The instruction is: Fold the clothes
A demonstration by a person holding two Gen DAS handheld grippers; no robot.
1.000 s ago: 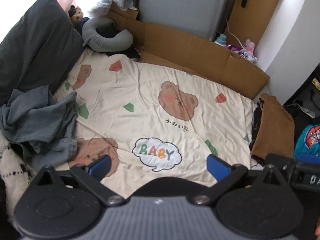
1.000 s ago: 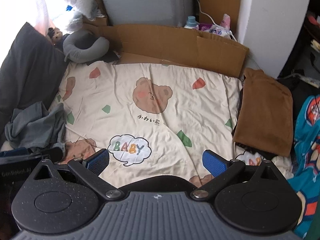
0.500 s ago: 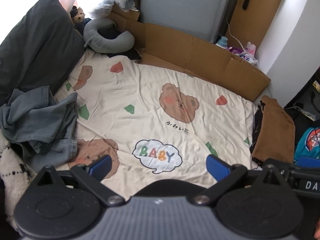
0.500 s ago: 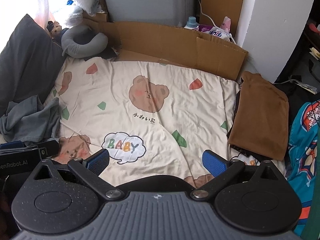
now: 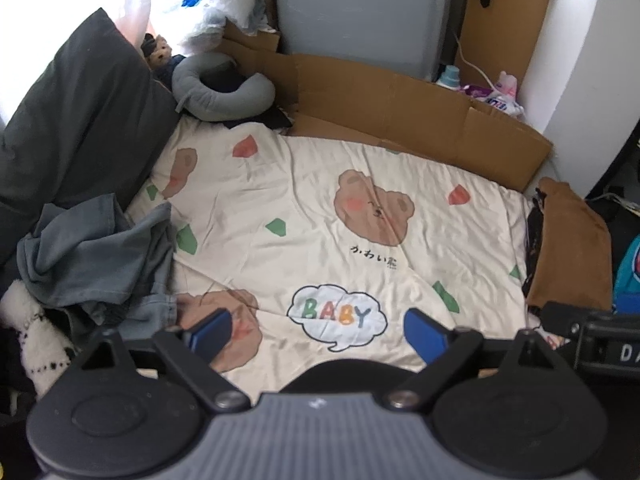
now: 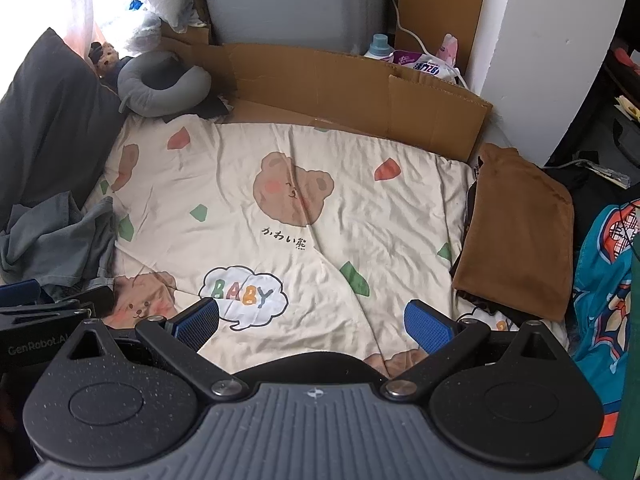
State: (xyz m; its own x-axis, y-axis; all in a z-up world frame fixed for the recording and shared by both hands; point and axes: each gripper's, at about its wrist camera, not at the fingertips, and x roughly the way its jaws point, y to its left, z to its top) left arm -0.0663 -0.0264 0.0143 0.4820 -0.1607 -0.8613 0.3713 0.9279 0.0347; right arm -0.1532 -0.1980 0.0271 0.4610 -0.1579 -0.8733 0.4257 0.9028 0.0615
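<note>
Both claws hang empty over the bed [image 5: 360, 208]: left claw [image 5: 316, 330] just starting to close, right claw [image 6: 312, 322] wide, so I'd go next for the crumpled grey garment [image 5: 96, 256] at left.

Both wrist views look steeply down, sharing the bear-print sheet [image 5: 320, 216].

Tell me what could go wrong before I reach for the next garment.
1. The grey clothes lie crumpled in a heap; the left tongs, closing on nothing, may pinch several layers or the bear-print sheet underneath.
2. The folded brown garment sits at the bed's edge; a passing sweep could knock it off.
</note>
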